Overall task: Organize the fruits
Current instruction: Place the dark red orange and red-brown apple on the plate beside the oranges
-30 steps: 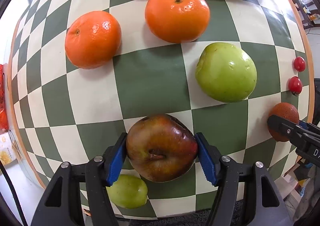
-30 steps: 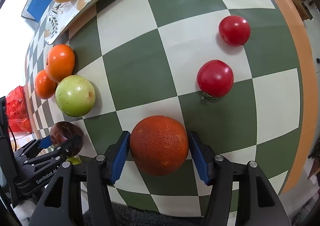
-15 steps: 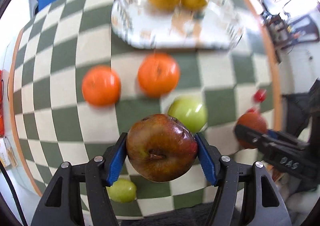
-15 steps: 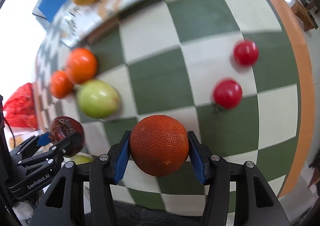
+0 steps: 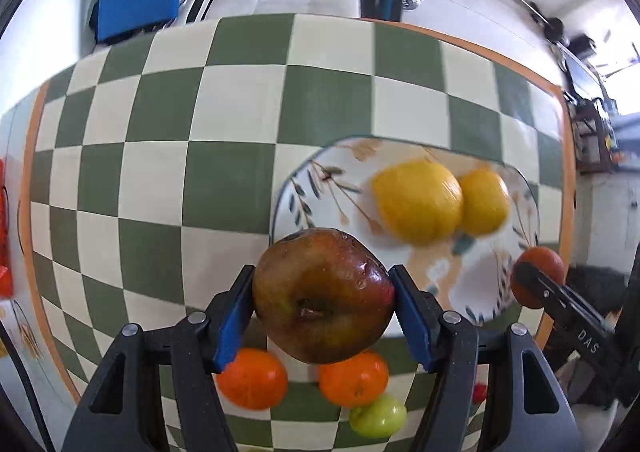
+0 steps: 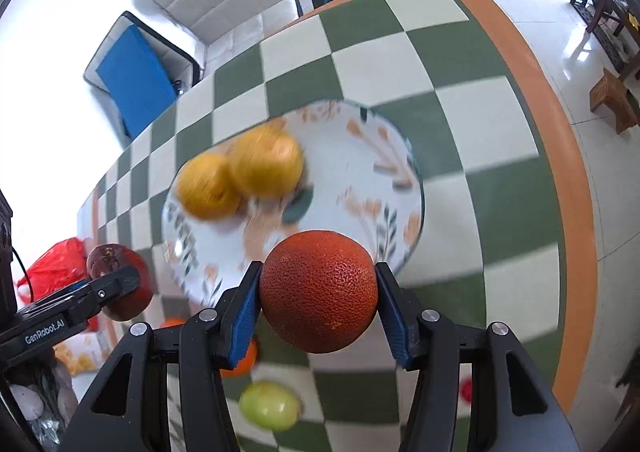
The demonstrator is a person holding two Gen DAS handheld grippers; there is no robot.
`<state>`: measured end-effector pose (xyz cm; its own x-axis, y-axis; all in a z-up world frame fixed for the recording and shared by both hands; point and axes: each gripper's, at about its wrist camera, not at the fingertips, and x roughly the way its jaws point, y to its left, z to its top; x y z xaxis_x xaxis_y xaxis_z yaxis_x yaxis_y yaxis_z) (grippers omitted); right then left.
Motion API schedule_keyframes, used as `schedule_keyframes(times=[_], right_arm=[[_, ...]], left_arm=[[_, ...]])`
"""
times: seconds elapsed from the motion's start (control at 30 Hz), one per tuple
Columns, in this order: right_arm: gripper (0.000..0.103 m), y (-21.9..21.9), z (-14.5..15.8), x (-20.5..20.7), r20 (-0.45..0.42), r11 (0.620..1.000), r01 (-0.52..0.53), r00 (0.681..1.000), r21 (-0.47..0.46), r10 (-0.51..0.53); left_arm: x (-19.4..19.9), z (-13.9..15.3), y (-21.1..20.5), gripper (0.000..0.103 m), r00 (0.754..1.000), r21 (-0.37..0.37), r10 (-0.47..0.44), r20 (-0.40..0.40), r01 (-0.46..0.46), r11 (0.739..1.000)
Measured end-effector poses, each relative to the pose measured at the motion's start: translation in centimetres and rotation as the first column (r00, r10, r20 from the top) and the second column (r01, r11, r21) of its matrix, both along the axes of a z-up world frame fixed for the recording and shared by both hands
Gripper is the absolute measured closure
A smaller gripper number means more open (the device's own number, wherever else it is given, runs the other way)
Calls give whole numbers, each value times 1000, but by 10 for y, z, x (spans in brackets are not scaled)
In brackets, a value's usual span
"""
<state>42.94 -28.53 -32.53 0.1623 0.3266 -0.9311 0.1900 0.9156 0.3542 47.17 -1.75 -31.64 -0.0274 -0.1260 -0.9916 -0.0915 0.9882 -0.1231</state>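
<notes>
My left gripper (image 5: 323,302) is shut on a dark red apple (image 5: 322,294), held in the air over the near left rim of a patterned white plate (image 5: 304,188). On that plate lie two yellow fruits (image 5: 418,204). My right gripper (image 6: 319,298) is shut on a dark orange (image 6: 319,290), lifted over the plate's (image 6: 400,156) near edge. In the right wrist view the left gripper with the apple (image 6: 116,280) shows at the left. The orange (image 5: 538,274) shows at the right of the left wrist view.
Two tangerines (image 5: 252,378) and a green apple (image 5: 378,416) lie on the green-and-cream checked table (image 5: 160,192), below my left gripper. A small red tomato (image 6: 466,390) sits near the table's orange border. A red bag (image 6: 60,260) lies off the left edge.
Both grippers have lifted their fruits off the table and carried them toward the plate, which now lies just beyond them. The fruits left on the table have dropped to the bottom of both views.
</notes>
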Motion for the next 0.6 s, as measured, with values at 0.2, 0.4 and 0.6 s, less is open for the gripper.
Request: schedule_keyframes(times=[0.2,0.4,0.6], right_arm=[[46,2,-32,45,-19,998,-47,999,-37,46],[46,8,-47,58,-38,992,-111,993,-62,109],[44,13,-53,58,-55,989,-132,990,-72,129]], left_arm=[[23,-18,5,39,999,-9,13,-30,-14,1000],[24,-35,5,39,997,-31,18,-78,-21,999],[25,-42,5,38,996,-30,6,-87,-8,1000]])
